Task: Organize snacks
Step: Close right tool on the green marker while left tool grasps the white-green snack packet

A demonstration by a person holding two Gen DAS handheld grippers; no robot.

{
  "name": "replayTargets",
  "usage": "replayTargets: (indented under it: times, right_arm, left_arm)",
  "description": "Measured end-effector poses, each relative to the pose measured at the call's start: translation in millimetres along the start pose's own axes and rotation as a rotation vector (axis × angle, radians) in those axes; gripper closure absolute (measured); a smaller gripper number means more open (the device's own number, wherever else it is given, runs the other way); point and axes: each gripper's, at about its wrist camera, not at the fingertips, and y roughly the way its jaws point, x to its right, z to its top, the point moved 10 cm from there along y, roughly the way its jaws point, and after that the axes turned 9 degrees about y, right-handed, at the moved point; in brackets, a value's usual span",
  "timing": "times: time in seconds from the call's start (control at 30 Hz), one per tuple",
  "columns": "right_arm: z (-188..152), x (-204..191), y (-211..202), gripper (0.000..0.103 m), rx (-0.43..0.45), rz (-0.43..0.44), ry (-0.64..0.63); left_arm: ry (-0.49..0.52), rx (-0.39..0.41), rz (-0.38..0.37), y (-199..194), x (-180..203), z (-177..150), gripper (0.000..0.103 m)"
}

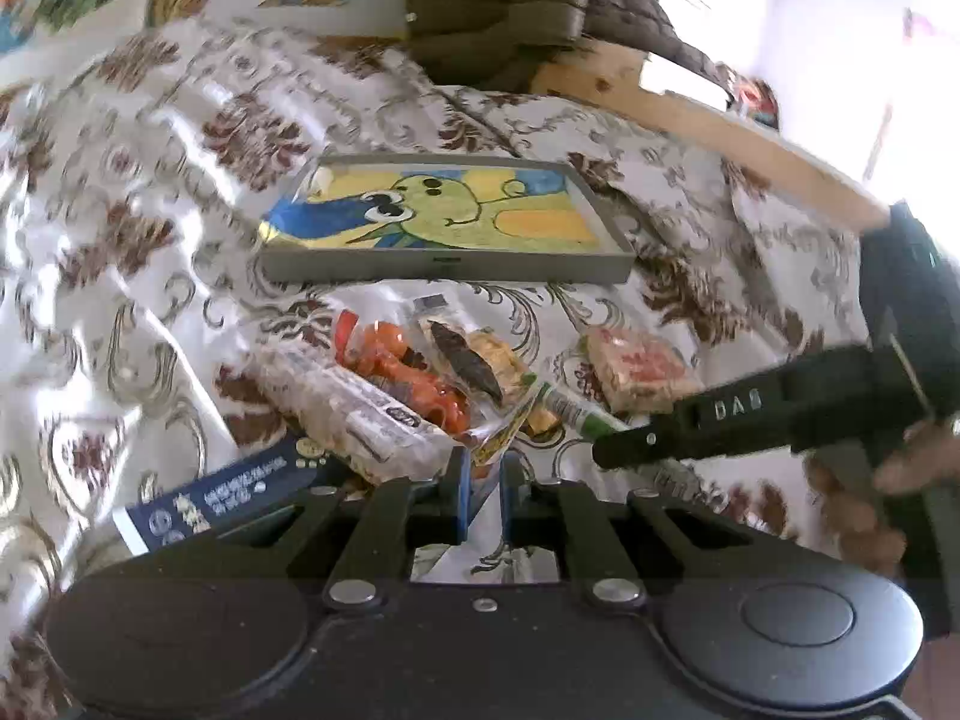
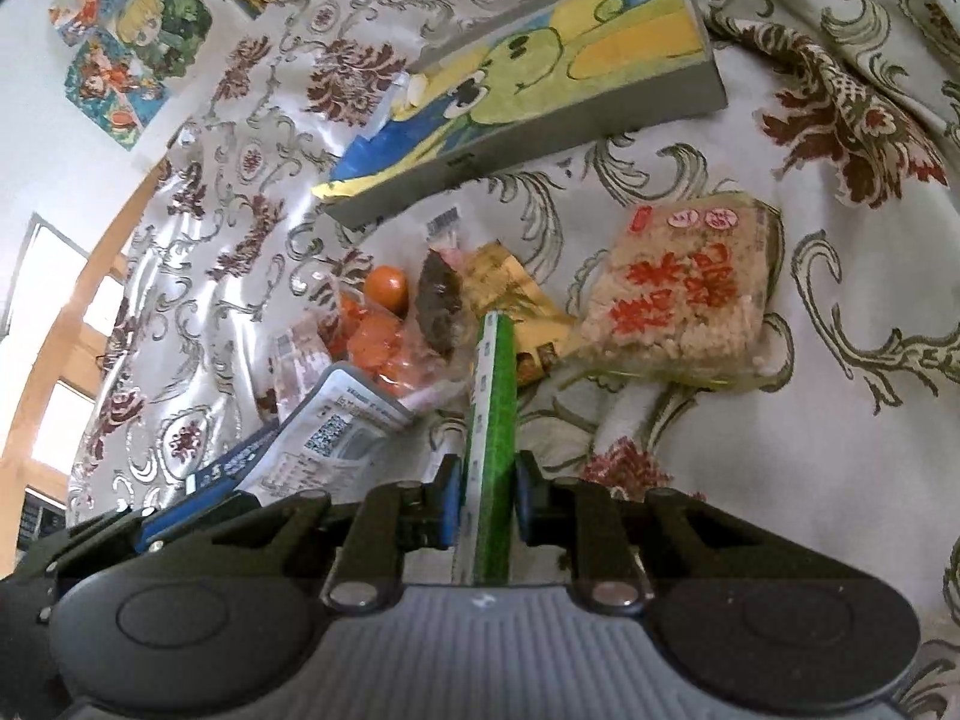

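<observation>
In the left wrist view my left gripper point(image 1: 486, 477) has its blue pads almost together, pinching the near end of a clear packet with a white printed label point(image 1: 360, 414). The same packet point(image 2: 339, 438) stands tilted up in the right wrist view. My right gripper point(image 2: 489, 492) is shut on a long green stick pack point(image 2: 493, 414), also seen from the side as right gripper point(image 1: 606, 450) and green pack point(image 1: 573, 414). Ahead lie a bag of orange sweets point(image 1: 414, 381), a rice-cake block point(image 2: 684, 288) and a grey tray point(image 1: 444, 269) with a cartoon bottom.
Everything rests on a rumpled floral cloth point(image 2: 840, 420). A dark blue packet point(image 1: 234, 495) lies left of my left gripper. A person's hand point(image 1: 900, 468) grips the right tool. A wooden edge point(image 1: 690, 114) runs behind the tray, with olive padded fabric point(image 1: 498, 6) beyond.
</observation>
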Motion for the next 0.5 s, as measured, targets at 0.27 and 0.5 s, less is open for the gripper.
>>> replayTargets:
  times: [0.27,0.5]
  right_arm:
    - [-2.9,-3.7,0.7,0.083,-0.005,-0.007,-0.027]
    - [-5.0,-4.2,2.7,0.083,-0.015,0.004,-0.019]
  left_arm:
    - [0.009,-0.007,0.054,0.0,-6.2,-0.7,0.094]
    - [0.205,-0.027,0.151,5.4,3.5,0.0,0.091]
